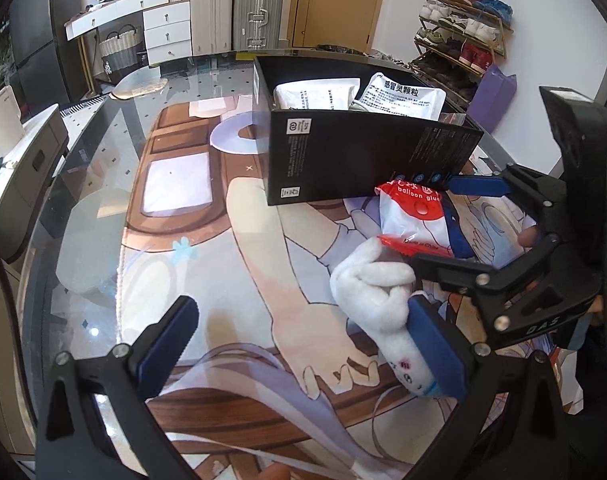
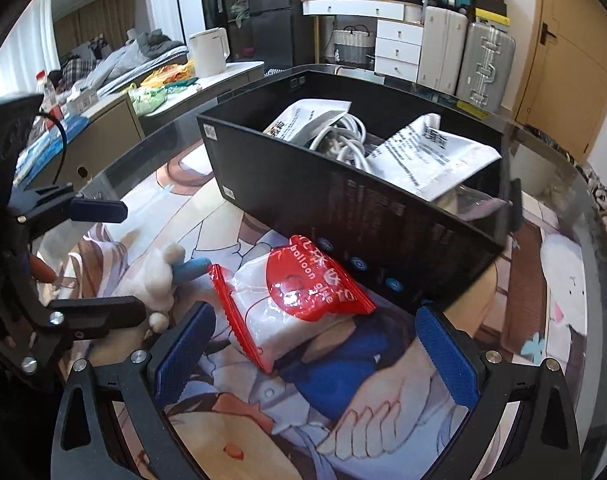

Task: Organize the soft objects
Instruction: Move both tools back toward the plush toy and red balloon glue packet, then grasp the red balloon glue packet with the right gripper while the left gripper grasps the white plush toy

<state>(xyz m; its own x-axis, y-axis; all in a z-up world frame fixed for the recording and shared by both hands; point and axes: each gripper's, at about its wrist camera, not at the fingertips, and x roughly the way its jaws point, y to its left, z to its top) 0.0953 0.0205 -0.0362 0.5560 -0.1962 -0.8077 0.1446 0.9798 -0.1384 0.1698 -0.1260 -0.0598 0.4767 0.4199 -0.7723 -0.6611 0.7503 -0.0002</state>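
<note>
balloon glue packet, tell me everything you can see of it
The balloon glue packet is a soft plastic pouch, red at top and along one serrated edge, clear-white over a pale filling, printed "balloon glue" in white. It lies flat and unopened on the printed table mat, close against the black box wall. The open right claw frames it without touching; the white plush toy lies beside it.

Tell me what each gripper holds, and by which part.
Nothing. The left gripper is open beside the plush toy; the right gripper is open around the red-and-white packet.
</note>
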